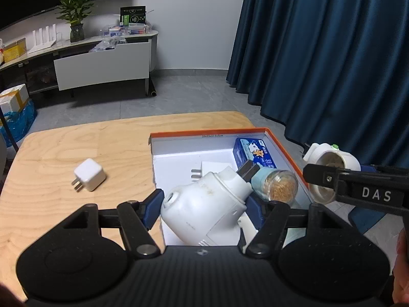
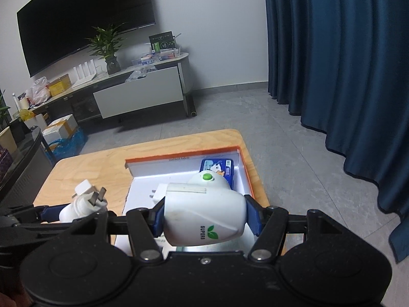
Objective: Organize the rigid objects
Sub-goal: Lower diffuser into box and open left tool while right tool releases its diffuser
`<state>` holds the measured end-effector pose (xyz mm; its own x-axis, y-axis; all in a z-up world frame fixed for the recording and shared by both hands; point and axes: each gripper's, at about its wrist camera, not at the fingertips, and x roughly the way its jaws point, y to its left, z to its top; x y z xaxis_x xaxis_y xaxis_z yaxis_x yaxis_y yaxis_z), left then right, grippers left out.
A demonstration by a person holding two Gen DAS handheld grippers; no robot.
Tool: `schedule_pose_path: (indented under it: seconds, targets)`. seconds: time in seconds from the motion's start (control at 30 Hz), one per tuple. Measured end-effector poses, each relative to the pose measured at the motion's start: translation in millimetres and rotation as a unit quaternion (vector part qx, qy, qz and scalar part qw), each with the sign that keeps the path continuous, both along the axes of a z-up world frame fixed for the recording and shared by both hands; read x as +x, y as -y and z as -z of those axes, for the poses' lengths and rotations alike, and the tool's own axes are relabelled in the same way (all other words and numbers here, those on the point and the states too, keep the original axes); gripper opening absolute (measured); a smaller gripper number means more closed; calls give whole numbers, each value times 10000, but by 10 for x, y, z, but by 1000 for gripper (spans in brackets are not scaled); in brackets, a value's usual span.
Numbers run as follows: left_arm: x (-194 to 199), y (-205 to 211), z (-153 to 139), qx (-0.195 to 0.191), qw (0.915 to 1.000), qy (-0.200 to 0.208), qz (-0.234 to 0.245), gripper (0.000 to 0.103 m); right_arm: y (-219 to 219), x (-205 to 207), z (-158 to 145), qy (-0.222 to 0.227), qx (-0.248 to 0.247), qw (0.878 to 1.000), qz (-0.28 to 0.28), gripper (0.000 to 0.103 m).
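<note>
The left gripper (image 1: 204, 199) jaws pinch a white plug-in device (image 1: 204, 204) over an orange-rimmed box (image 1: 283, 151) on the wooden tabletop (image 1: 76, 148). The right gripper (image 2: 204, 215) jaws pinch a white device with a green button (image 2: 204, 217) over the same box. A blue tin (image 1: 253, 153) and a jar (image 1: 278, 185) lie inside. A white charger (image 1: 89, 175) rests on the tabletop, left of the box.

There are two grippers, the left gripper (image 1: 204, 199) and the right gripper (image 2: 205, 215), and each one holds one white plug-in device, so two such devices (image 1: 204, 204) (image 2: 204, 217). I count two white chargers, one on the table (image 1: 89, 175) and one inside the box (image 1: 204, 170). There is one orange-rimmed box (image 1: 286, 151), one blue tin (image 1: 253, 153), one small jar (image 1: 278, 185) and one wooden table (image 1: 64, 153)
</note>
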<state>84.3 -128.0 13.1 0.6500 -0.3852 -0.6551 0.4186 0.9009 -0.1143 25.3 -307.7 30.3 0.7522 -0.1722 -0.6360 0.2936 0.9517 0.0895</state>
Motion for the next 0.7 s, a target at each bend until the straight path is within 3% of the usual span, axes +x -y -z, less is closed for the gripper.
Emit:
schedule_pose_path:
  seconds: [0.7]
  targets:
    - [446, 203, 111, 17, 9998, -202, -44, 69, 237, 673, 204, -246, -50, 9997, -31, 73]
